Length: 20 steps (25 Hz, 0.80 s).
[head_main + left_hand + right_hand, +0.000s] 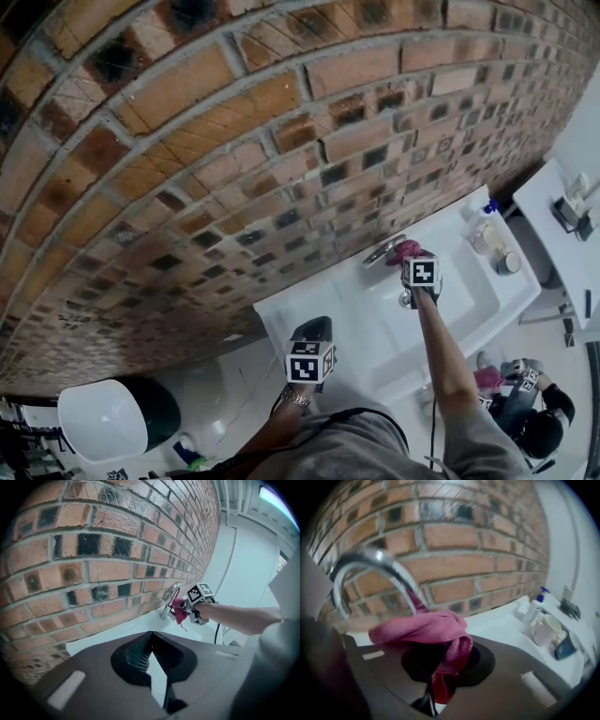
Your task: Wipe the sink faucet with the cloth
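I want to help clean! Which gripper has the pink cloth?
The right gripper, up at the faucet, pinches the cloth. The left gripper is shut on nothing, away from it.

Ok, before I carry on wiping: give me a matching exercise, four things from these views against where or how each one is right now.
Things:
1. cloth
2. faucet
3. left gripper
4. spray bottle

States:
A. fingers together, holding nothing, well away from the faucet
B. standing on the sink top, right of the faucet
C. pink, clamped in the right gripper, pressed against the faucet
D. chrome, curved, rising in front of the brick wall

Pairs: 1-C, 2-D, 3-A, 4-B
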Each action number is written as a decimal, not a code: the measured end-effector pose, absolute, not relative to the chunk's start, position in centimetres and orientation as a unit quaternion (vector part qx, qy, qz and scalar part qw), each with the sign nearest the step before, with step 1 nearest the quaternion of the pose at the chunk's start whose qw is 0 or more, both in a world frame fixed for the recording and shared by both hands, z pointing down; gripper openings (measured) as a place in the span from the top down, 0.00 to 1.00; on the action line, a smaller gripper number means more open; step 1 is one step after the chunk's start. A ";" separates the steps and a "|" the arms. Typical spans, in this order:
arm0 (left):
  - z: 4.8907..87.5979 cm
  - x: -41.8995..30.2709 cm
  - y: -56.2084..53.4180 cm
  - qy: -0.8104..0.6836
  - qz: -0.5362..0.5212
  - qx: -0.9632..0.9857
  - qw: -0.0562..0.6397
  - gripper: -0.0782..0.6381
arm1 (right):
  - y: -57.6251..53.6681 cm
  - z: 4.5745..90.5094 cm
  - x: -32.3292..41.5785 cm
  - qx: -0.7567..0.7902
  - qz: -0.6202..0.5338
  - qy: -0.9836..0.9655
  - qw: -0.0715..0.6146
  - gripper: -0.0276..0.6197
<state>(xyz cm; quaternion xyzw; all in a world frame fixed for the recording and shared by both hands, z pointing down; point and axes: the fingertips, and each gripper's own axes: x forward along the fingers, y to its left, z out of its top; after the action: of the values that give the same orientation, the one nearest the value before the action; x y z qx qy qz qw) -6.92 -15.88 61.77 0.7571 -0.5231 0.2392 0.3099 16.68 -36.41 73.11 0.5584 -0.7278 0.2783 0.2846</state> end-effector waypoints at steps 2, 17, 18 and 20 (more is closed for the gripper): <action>61.6 -5.9 -15.9 -0.513 0.243 0.765 0.304 0.87 | -35.2 73.5 16.4 0.503 0.226 -0.750 0.364 0.87; 61.2 -5.1 -15.7 -0.513 0.252 0.766 0.295 0.87 | -33.4 77.4 25.3 0.547 0.191 -0.674 0.458 0.88; 60.9 -5.0 -15.3 -0.514 0.251 0.766 0.293 0.87 | -32.5 77.9 24.2 0.534 0.193 -0.686 0.455 0.88; 60.5 -5.1 -14.6 -0.518 0.252 0.765 0.287 0.87 | -30.9 77.8 20.7 0.503 0.171 -0.717 0.452 0.87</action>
<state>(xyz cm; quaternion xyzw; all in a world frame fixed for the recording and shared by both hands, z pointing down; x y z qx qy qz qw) -5.10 -14.61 60.46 0.7649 -0.5185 0.2518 0.2875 20.69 -30.88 77.77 0.5028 -0.7167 0.1713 0.4519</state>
